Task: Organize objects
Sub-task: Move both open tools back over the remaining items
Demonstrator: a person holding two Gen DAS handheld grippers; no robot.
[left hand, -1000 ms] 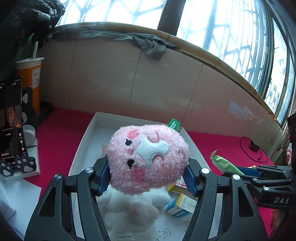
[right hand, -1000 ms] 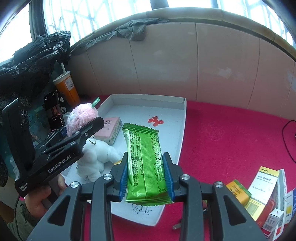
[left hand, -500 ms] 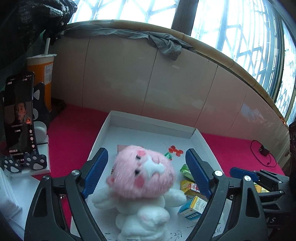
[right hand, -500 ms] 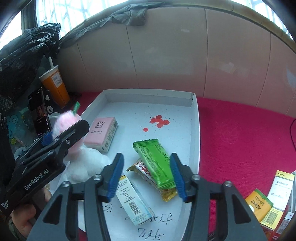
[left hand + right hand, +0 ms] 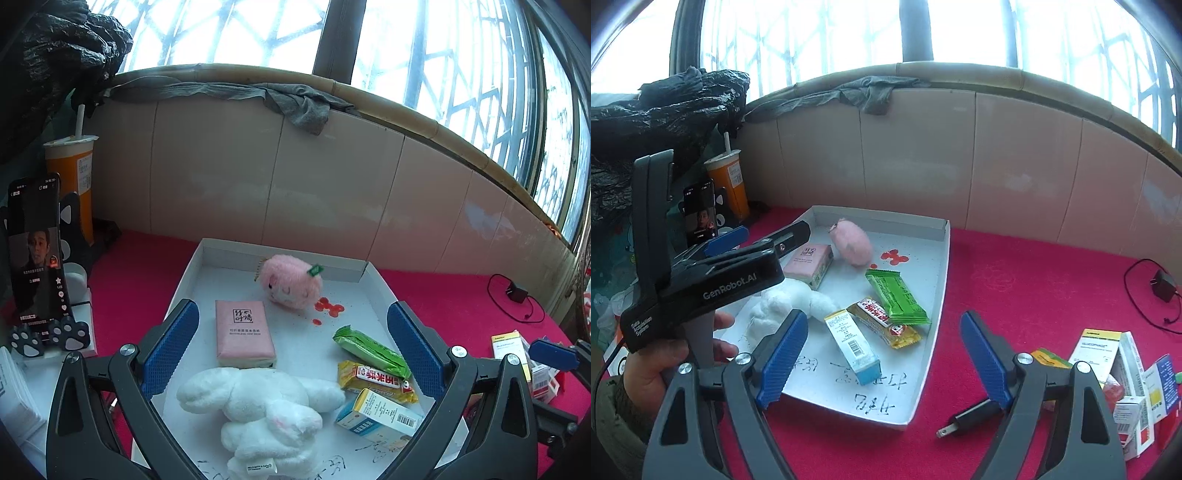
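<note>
1. With both sets of jaws just opened and nothing between them: left gripper [image 5: 291,350] spread wide over near end of white tray [image 5: 354,271]; right gripper [image 5: 882,360] spread over tray's near right edge.
2. Pink plush [image 5: 290,282] lying loose at tray's far wall, beside red mark; apparently dropped there as sorted.
3. Green packet [image 5: 897,297] flat in tray's right half, partly over yellow bar [image 5: 888,323]; also released.
4. White plush [image 5: 258,406], pink tissue pack [image 5: 243,334], boxed item [image 5: 855,345] already inside tray.
5. Remaining boxes [image 5: 1108,354] and plug [image 5: 971,419] right of tray, on red cloth [image 5: 1034,280]; likely next pickups, right side nearest.
</note>
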